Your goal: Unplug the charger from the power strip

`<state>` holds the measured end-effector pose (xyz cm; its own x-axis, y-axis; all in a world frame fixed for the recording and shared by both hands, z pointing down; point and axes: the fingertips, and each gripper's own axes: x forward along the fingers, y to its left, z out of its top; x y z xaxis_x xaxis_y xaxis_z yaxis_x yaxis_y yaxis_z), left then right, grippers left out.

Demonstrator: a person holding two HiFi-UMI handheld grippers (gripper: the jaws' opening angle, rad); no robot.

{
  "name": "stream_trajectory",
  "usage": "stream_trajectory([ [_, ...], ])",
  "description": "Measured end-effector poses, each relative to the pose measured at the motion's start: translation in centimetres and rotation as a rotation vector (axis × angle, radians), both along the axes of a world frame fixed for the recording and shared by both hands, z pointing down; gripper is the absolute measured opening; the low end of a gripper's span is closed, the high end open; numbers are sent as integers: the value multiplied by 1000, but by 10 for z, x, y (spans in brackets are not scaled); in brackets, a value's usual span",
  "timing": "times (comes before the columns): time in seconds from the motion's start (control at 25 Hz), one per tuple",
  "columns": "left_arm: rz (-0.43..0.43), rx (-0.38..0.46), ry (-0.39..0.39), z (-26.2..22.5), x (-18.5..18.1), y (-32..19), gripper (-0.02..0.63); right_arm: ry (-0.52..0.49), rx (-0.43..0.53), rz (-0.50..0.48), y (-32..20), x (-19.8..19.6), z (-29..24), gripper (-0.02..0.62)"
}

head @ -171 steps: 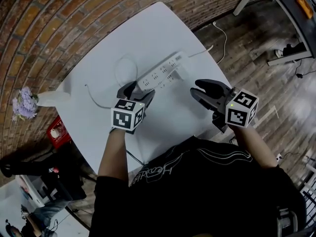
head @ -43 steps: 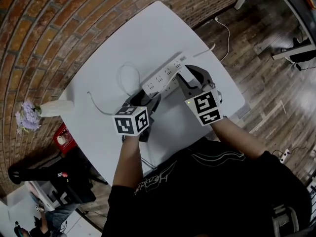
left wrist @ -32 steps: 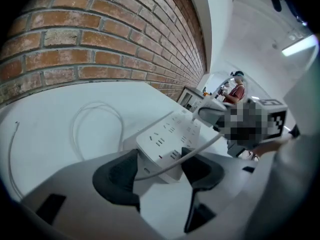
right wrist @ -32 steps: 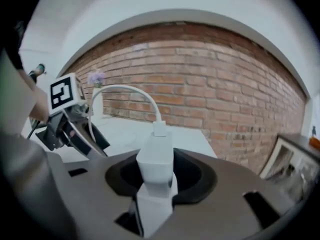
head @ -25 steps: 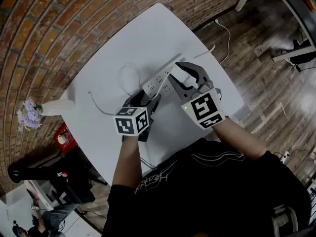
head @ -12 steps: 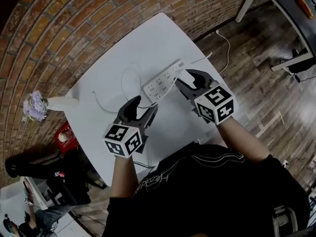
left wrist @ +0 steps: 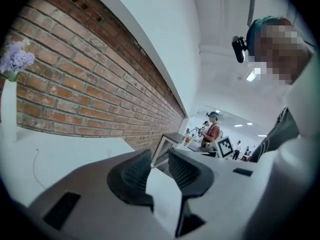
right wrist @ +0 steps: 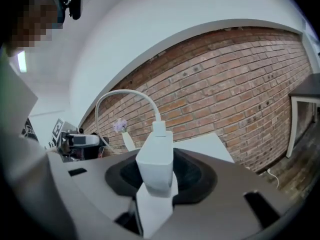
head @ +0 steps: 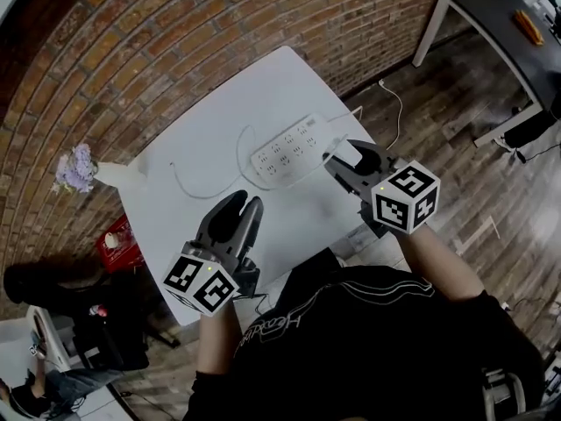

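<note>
The white power strip (head: 287,150) lies on the white table (head: 263,86). To its right my right gripper (head: 352,161) is shut on the white charger (head: 348,153), which is clear of the strip's sockets. In the right gripper view the charger (right wrist: 156,164) stands between the pads, and its white cable (right wrist: 117,95) arcs up and away to the left. My left gripper (head: 240,210) hangs over the table's near edge, apart from the strip. Its jaws are closing with nothing between them, and a narrow gap still shows in the left gripper view (left wrist: 160,157).
A white vase with purple flowers (head: 81,167) stands at the table's left corner by the brick wall. The strip's cord (head: 390,103) drops to the wooden floor at right. A black table (head: 500,11) stands far right and a red crate (head: 116,239) sits below left.
The right gripper pulled the charger out of the strip and drew it right. The left gripper left the strip, rose and came back toward me, and its jaws narrowed.
</note>
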<state>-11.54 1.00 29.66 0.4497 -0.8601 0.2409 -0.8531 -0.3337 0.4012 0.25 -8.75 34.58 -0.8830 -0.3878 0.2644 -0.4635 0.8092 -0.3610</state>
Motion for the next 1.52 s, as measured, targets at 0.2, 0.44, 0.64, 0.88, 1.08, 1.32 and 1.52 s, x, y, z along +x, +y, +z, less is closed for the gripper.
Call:
stream_trajectory([
  [0.2,-36,31,28,-19,20,30,38,-60,-21,-24,38,29,-22,121],
  [0.44,-20,31,10,-18,45,60,12,-120,-50,-53,77,52,-34,121],
  [0.64,-13,15,-22,-15,58,78,11,-112,-25,-108,104,55,-39,121],
  [0.88,-15,19,0,-12,60,87,9,-135,-43,-133,116,48,-39,121],
  [1.08,-20,22,5,-17,59,91,9,-153,-50,-135,120,46,-42,121],
  [1.32,-6,30,-7,-22,60,90,9,-142,-35,-132,122,45,-45,121],
  [1.52,-2,27,-5,-22,59,86,9,-138,-35,-125,123,44,-44,121],
])
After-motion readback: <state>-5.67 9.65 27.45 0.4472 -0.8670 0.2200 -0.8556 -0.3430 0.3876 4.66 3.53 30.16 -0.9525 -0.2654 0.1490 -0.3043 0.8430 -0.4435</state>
